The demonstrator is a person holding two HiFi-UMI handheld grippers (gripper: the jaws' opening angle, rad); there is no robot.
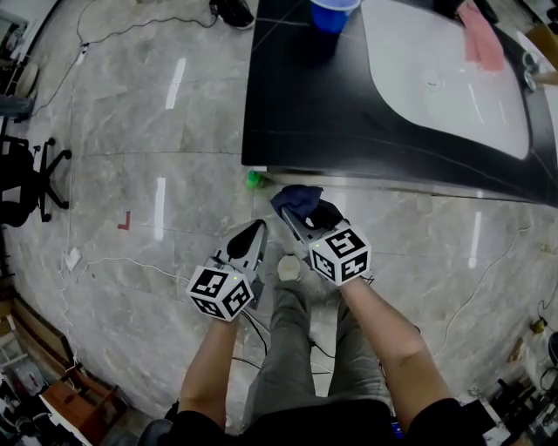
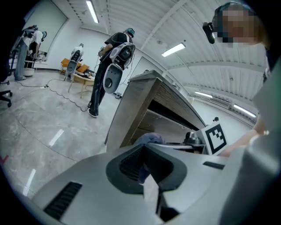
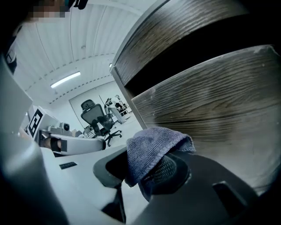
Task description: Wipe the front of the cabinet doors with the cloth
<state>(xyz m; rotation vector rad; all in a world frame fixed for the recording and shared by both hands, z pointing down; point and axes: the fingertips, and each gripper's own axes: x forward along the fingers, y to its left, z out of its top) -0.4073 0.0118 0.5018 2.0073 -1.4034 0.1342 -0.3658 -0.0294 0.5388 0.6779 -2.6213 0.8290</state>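
A blue-grey cloth [image 3: 153, 147] is bunched between the jaws of my right gripper [image 3: 145, 178], which is shut on it. The cloth sits close against the wood-grain cabinet door [image 3: 210, 101]; I cannot tell whether it touches. From the head view the cloth [image 1: 296, 199] and right gripper [image 1: 303, 216] are just below the dark counter's front edge [image 1: 366, 179]. My left gripper [image 1: 251, 237] hangs to their left over the floor, shut and holding nothing. In the left gripper view its jaws [image 2: 147, 169] meet, with the cabinet [image 2: 136, 110] and cloth [image 2: 148, 139] beyond.
On the black counter are a white sink [image 1: 445, 78], a blue cup [image 1: 331, 13] and a pink cloth [image 1: 479, 35]. A small green object [image 1: 254, 179] lies on the floor by the cabinet corner. Cables and an office chair [image 1: 26, 179] are at left. People [image 2: 109, 66] stand farther off.
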